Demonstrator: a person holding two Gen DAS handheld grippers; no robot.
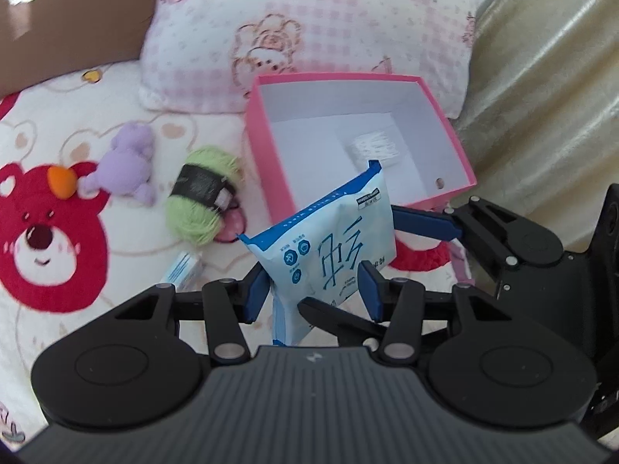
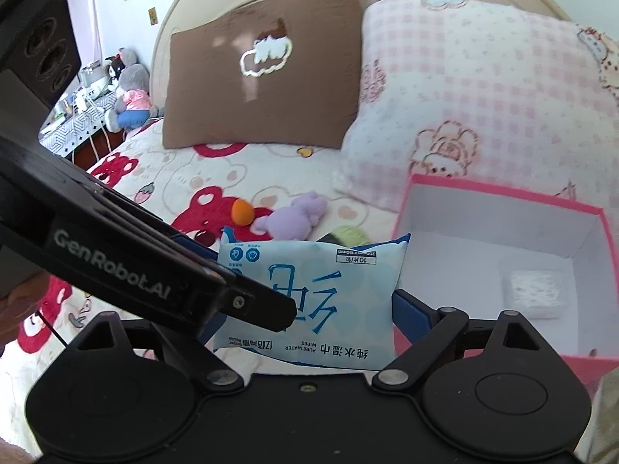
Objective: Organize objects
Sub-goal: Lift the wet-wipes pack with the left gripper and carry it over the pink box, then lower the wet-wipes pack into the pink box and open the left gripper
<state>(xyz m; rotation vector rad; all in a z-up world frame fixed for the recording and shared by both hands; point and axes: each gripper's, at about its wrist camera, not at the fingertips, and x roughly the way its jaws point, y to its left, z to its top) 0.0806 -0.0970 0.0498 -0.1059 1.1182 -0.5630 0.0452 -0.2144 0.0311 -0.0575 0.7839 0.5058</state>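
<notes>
Both grippers tilted downward, left gripper [image 1: 315, 290] clamping wipes pack [image 1: 329, 239].

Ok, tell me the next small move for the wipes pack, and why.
Probably carry the blue-and-white plastic wipes pack forward over the open pink cardboard box, then release. The left tool pinches its lower end, and the box just beyond has bare white floor.

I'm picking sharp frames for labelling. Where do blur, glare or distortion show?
Left wrist view: green yarn ball and purple plush are blurred; wipes pack stays readable. Right wrist view: sunlight patch glares on brown pillow; fisheye bends the pink box.
</notes>
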